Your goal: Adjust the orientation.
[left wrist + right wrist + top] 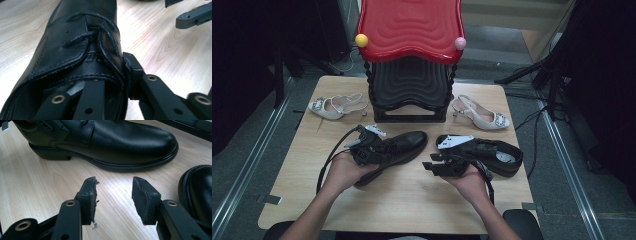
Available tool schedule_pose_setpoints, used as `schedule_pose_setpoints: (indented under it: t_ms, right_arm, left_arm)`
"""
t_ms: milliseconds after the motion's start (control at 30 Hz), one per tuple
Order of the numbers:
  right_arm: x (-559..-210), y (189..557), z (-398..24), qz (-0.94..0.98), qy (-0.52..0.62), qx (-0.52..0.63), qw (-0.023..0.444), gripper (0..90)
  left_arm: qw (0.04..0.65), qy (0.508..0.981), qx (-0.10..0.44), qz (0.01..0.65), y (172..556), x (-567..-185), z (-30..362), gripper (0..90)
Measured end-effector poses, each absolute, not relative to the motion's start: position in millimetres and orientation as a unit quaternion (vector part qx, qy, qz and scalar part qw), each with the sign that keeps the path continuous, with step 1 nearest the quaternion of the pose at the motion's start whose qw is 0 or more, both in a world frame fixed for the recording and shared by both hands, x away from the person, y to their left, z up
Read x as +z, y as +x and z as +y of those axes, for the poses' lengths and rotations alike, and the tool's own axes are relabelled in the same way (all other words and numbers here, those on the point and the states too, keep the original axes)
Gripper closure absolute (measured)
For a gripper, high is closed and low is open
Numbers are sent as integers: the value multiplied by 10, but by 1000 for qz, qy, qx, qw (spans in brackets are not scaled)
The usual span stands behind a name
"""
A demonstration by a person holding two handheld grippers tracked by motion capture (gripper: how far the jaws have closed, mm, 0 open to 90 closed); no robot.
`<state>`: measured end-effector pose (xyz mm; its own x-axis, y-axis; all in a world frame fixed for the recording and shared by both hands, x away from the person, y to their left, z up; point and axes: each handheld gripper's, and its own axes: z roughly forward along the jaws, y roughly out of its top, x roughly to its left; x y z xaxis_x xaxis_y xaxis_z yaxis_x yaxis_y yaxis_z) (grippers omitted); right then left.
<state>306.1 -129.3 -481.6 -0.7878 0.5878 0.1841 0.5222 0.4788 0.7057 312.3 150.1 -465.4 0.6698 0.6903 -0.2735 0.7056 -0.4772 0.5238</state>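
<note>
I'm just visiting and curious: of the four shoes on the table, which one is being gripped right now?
The left black lace-up shoe. The left tool clamps the edge of its opening, one jaw inside. The other black shoe and both white heeled shoes lie untouched.

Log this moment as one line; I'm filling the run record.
left gripper: grips collar of left black shoe | right gripper: open, empty, above table | right black shoe: untouched

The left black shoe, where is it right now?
In the high view the left black shoe lies left of centre, in front of the rack, with the left gripper at its collar.
</note>
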Motion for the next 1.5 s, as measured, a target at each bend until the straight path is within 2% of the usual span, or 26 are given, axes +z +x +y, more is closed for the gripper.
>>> schedule_pose_setpoints:
  t_ms: [167,267,500,700,800,1000,1100,1200,1333,1500]
  right_arm:
    - [-4816,3066,-1285,855,328,400,40,563]
    - [-4804,3065,-1277,852,332,404,37,564]
    - [-4763,3072,-1261,843,340,415,38,571]
    - [-4751,3091,-1220,840,345,419,32,582]
    - [-4749,3093,-1169,842,344,415,29,590]
    - [-4761,3103,-1019,850,334,408,17,618]
    - [-4767,3113,-927,855,323,406,12,638]
    - [-4763,3157,-822,861,314,399,2,665]
    - [-4762,3222,-712,864,304,400,-8,740]
    - [-4837,3263,-649,857,302,417,6,853]
  left_arm:
    - [317,861,-17,397,3092,-4601,1572,610]
    - [319,862,-25,394,3076,-4541,1634,554]
    - [330,859,-24,392,3031,-4355,1848,508]
    - [349,851,3,391,3018,-4206,2063,493]
    - [350,847,7,401,3041,-4215,2178,518]
    - [340,850,36,400,3106,-4304,2357,659]
    - [356,843,27,402,3164,-4366,2434,743]
    - [347,843,21,410,3226,-4467,2498,796]
    - [346,839,11,419,3300,-4603,2535,853]
    - [343,840,6,420,3363,-4724,2546,864]
